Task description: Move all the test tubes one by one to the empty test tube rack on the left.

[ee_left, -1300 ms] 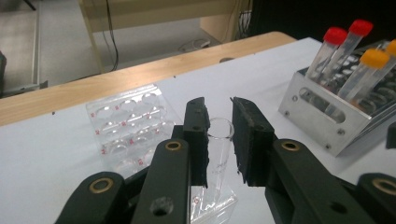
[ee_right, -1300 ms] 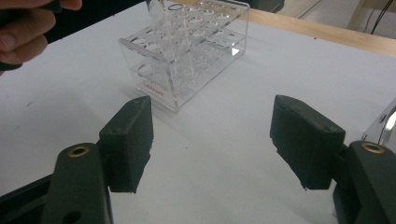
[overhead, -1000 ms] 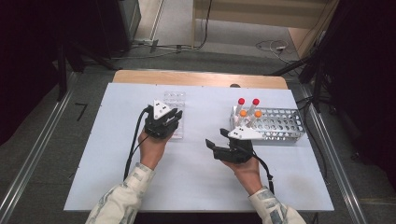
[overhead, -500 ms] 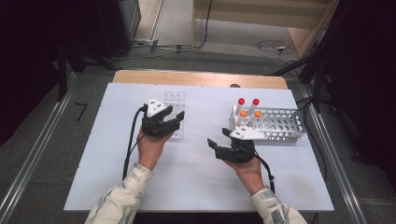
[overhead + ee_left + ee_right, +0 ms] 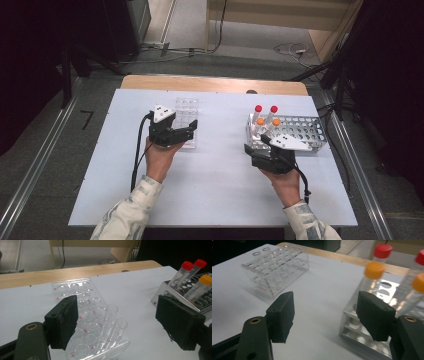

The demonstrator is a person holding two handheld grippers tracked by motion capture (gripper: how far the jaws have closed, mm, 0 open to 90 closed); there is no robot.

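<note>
From above, the left hand-held gripper (image 5: 186, 131) sits over the clear rack (image 5: 185, 122) on the desk (image 5: 220, 180), its jaws just spread.

Its own view: two glass tubes (image 5: 113, 323) seated, nothing pinched.

The right hand-held gripper (image 5: 328, 315), spread and empty, nears the metal rack (image 5: 372, 337); four capped tubes (image 5: 266, 119) likely remain.

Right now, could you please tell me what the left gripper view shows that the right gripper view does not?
Left gripper view: the clear rack up close from above, with two open glass tubes standing in its near end and red numbers beside the holes. Right gripper view: a second orange-capped tube and the metal rack seen from its open side, lower shelves included. Shared: both racks, two red-capped tubes, an orange-capped tube, the white table and its wooden edge.
</note>
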